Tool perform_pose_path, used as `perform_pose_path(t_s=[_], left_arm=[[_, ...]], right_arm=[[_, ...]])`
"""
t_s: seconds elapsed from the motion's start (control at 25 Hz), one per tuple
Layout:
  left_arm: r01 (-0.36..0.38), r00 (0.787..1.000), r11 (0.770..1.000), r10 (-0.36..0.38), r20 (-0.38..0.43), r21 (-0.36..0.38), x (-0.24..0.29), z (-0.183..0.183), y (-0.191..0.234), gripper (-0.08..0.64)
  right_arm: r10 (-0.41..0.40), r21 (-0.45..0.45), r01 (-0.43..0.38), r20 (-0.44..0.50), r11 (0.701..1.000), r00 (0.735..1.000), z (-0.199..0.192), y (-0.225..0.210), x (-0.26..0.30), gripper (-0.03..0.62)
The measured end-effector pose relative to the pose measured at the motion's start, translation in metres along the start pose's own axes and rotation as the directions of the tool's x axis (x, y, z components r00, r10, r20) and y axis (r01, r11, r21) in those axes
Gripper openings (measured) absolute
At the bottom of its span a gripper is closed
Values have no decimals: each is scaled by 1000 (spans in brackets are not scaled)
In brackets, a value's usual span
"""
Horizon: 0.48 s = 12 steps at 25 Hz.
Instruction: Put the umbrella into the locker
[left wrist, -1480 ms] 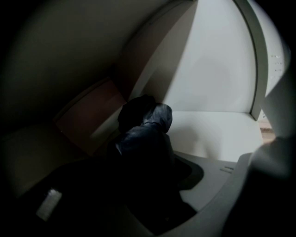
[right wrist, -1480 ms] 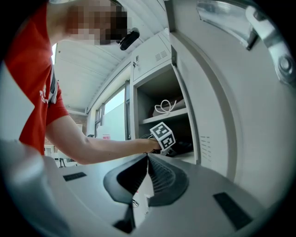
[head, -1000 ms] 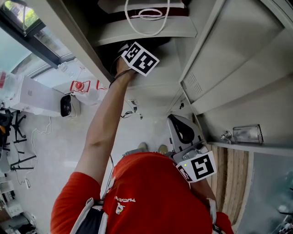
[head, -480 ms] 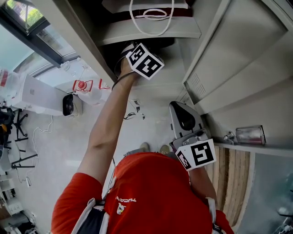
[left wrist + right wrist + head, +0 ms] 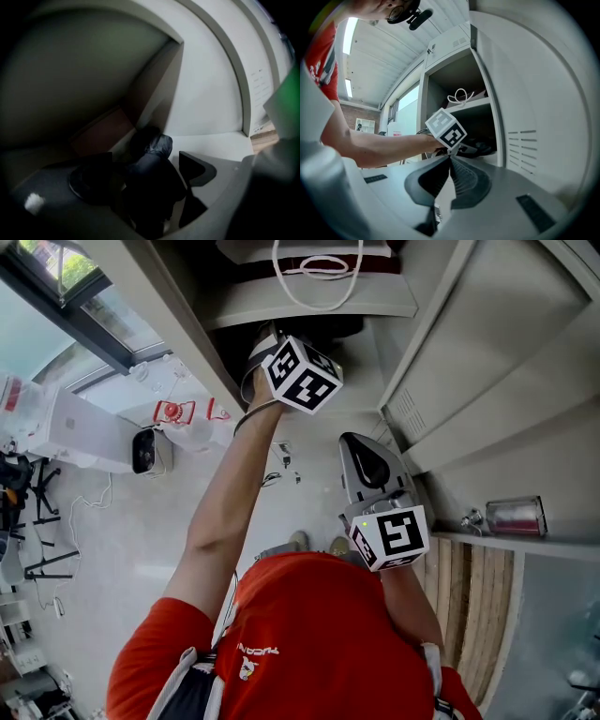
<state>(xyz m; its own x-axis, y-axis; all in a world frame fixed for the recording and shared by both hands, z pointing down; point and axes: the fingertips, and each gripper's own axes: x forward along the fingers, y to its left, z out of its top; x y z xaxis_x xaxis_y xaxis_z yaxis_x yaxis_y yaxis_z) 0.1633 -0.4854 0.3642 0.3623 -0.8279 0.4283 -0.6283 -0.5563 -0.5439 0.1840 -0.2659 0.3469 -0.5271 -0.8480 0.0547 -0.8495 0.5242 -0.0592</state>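
Overhead; both gripper views toward locker (image 5: 384, 306)

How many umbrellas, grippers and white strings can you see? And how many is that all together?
umbrella: 1
grippers: 2, the left gripper, whose jaws have just been opening with the umbrella between them, and the right gripper
white string: 1
total: 4
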Motion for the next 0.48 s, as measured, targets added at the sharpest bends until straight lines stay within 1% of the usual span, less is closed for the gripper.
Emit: perform_pose_path(t_s=[0.16, 0.36, 0.48], left_arm=[[-34, 998, 999, 34, 61, -11, -14, 9, -1, 428], [-29, 991, 999, 34, 130, -35, -39, 19, -15, 426], [-29, 983, 998, 38, 182, -52, -58, 29, -23, 426]], right_arm=[[1, 10, -1, 1, 1000, 1000, -2, 0, 0, 3], [6, 11, -6, 12, 1000, 1000, 1, 1, -3, 3], [4, 13, -4, 18, 1000, 1000, 3, 1, -9, 3]])
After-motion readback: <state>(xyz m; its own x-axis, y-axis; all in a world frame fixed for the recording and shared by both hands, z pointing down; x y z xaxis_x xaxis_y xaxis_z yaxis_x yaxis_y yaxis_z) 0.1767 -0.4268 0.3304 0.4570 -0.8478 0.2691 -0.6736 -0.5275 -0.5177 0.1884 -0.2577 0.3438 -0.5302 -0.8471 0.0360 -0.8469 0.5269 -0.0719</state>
